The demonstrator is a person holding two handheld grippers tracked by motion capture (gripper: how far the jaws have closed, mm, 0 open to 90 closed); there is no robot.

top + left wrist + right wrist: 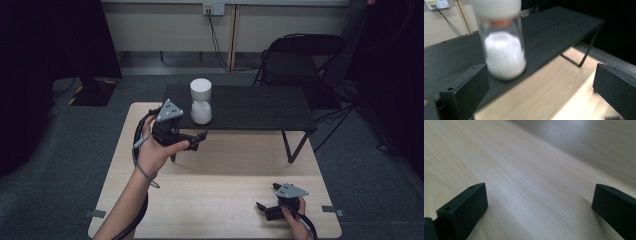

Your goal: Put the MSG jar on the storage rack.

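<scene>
A clear hourglass (201,101) with white caps and white sand stands upright near the front left edge of a small black shelf (260,107). Most of its sand lies in the lower bulb. In the left gripper view the hourglass (503,47) is close ahead, slightly blurred, just beyond the left jaw. My left gripper (199,140) is held in the air just in front of the shelf, below and left of the hourglass, open with nothing between its jaws. My right gripper (266,199) rests low over the wooden table (220,195) at the front right, open and empty.
The black shelf stands on thin metal legs (296,146) on the far half of the light wooden table. A black folding chair (300,55) is behind the table on grey carpet. A dark stand (92,90) is at the back left.
</scene>
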